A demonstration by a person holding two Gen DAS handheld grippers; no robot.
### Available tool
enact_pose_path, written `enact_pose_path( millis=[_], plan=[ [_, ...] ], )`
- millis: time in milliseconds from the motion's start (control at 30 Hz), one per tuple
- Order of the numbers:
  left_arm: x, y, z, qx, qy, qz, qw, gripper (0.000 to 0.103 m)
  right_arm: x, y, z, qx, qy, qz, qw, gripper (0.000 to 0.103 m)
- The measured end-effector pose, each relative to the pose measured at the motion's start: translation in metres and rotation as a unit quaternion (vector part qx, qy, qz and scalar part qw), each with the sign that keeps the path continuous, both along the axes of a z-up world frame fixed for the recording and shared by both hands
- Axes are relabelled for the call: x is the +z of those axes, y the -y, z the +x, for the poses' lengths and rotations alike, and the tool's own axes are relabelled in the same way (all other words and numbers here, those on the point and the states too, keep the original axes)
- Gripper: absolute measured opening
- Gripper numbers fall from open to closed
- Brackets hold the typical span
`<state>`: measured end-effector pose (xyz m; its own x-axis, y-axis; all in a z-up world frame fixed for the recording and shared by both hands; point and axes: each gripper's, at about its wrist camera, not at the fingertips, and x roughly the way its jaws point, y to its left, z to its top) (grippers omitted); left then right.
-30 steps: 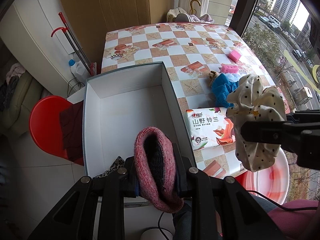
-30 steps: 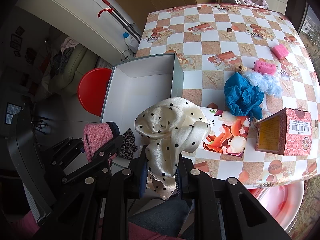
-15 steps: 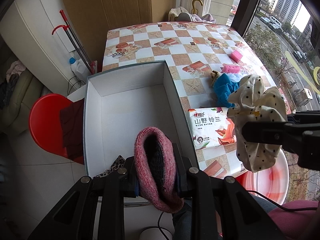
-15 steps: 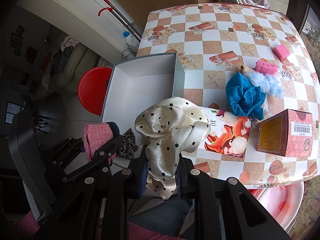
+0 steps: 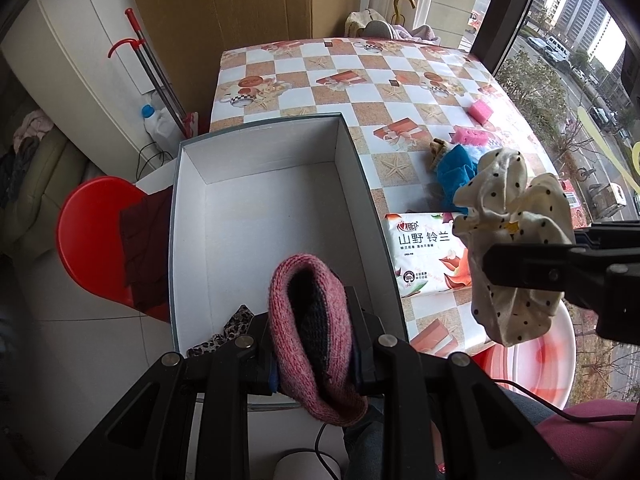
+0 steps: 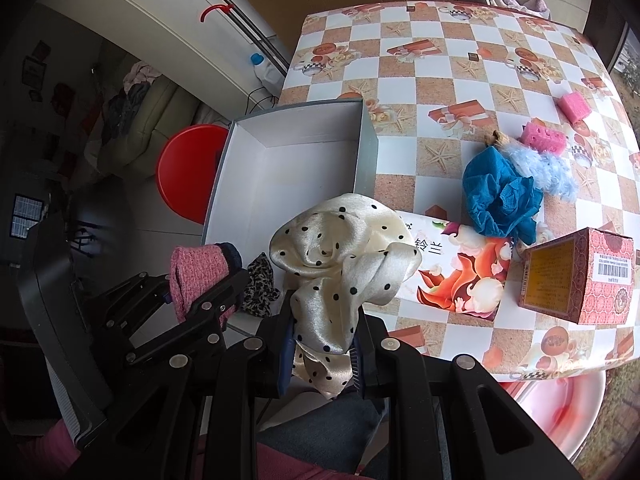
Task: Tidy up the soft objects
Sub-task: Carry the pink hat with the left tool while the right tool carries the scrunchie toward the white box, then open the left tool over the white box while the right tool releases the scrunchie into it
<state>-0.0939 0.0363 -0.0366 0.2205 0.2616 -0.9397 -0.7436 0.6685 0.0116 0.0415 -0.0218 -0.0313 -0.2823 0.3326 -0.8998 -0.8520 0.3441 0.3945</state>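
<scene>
My left gripper [image 5: 316, 356] is shut on a pink knitted hat [image 5: 308, 332] with a dark lining, held above the near end of an open white box [image 5: 256, 208]. My right gripper [image 6: 322, 354] is shut on a cream polka-dot scarf [image 6: 340, 256], just right of the box's near corner. The scarf [image 5: 508, 240] hangs to the right in the left wrist view; the hat [image 6: 196, 272] shows at the left of the right wrist view. A leopard-print cloth [image 6: 260, 284] lies at the box's near end. A blue cloth [image 6: 500, 196] and pale blue fluffy item [image 6: 552, 170] rest on the table.
A tissue pack [image 6: 456, 264], a red carton [image 6: 576, 276] and two pink sponges [image 6: 544, 136] lie on the checkered table [image 6: 440, 60]. A red stool [image 5: 96, 240] stands left of the box, a pink basin [image 5: 536, 364] below the table's near edge.
</scene>
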Motion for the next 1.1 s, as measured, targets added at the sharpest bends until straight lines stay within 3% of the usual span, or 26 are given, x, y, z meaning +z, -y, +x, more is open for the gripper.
enact_pose_path(
  millis=[700,800,833,867,967,1000,1100],
  plan=[
    [-0.014,-0.041,-0.015,0.065,-0.016,-0.006,0.9977,0.031,-0.011,-0.068,-0.020,0.059,-0.012,-0.012,0.998,0.024],
    [-0.015,-0.044,-0.015,0.064,-0.015,-0.006,0.9978,0.041,-0.012,-0.079,-0.023,0.068,-0.016,-0.013,0.997,0.024],
    [-0.014,-0.043,-0.014,0.062,-0.018,0.001,0.9979,0.051,-0.012,-0.082,-0.024,0.070,-0.018,-0.013,0.997,0.024],
    [-0.013,-0.042,-0.013,0.060,-0.019,0.007,0.9980,0.063,-0.012,-0.085,-0.025,0.073,-0.021,-0.015,0.997,0.029],
    [-0.009,-0.042,-0.015,0.063,-0.008,0.016,0.9979,0.082,-0.010,-0.090,-0.025,0.069,-0.022,-0.017,0.997,0.059],
    [-0.007,-0.044,-0.017,0.067,0.000,0.018,0.9976,0.083,-0.010,-0.091,-0.024,0.067,-0.021,-0.016,0.997,0.067],
    [-0.002,-0.047,-0.023,0.079,0.030,0.018,0.9962,0.086,-0.007,-0.092,-0.018,0.059,-0.032,-0.011,0.998,0.078]
  ],
)
